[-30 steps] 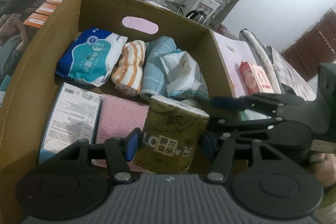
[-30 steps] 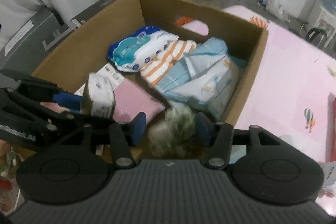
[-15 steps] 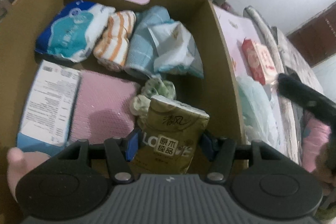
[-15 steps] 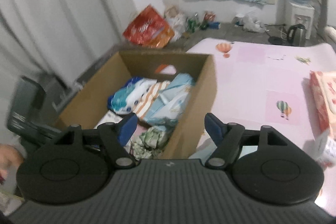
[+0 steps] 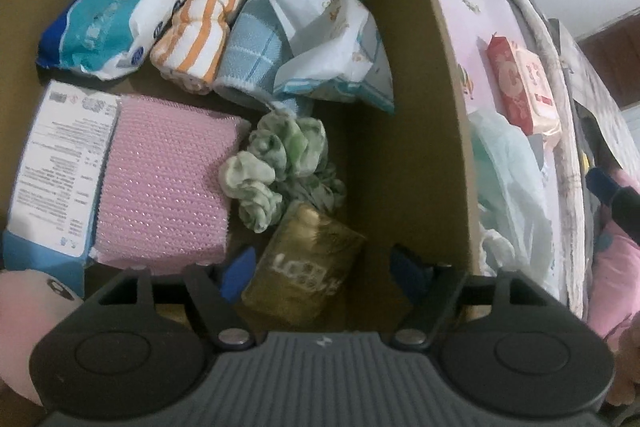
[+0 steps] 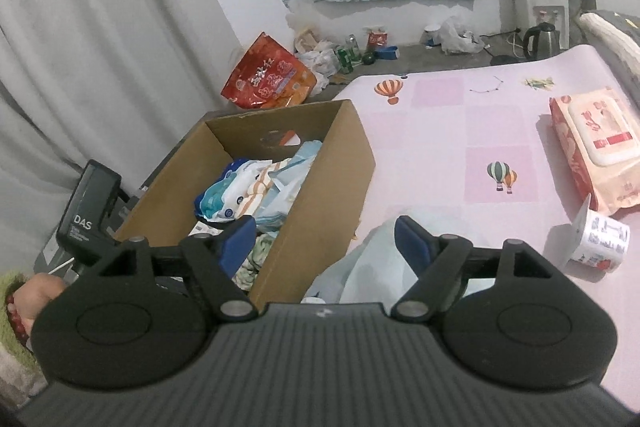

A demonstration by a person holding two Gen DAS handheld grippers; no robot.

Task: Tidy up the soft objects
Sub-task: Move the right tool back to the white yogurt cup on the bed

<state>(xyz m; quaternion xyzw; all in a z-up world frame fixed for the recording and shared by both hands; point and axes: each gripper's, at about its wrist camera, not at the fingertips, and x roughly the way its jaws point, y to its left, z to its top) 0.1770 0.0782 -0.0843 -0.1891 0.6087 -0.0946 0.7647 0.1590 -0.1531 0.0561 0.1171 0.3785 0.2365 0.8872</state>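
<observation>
one tissue pack (image 5: 305,264) lies between left gripper's (image 5: 320,273) spread fingers.

In front of me the pink balloon-print mat (image 6: 480,131) carries the cardboard box (image 6: 332,187) at its left edge, a red wet-wipes pack (image 6: 596,147) far right, a small tissue pack (image 6: 600,239) just below it, and a pale plastic bag (image 6: 360,267) beside the box

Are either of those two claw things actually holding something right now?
No. The left gripper is open above the gold tissue pack lying in the box; the right gripper is open, empty.
</observation>
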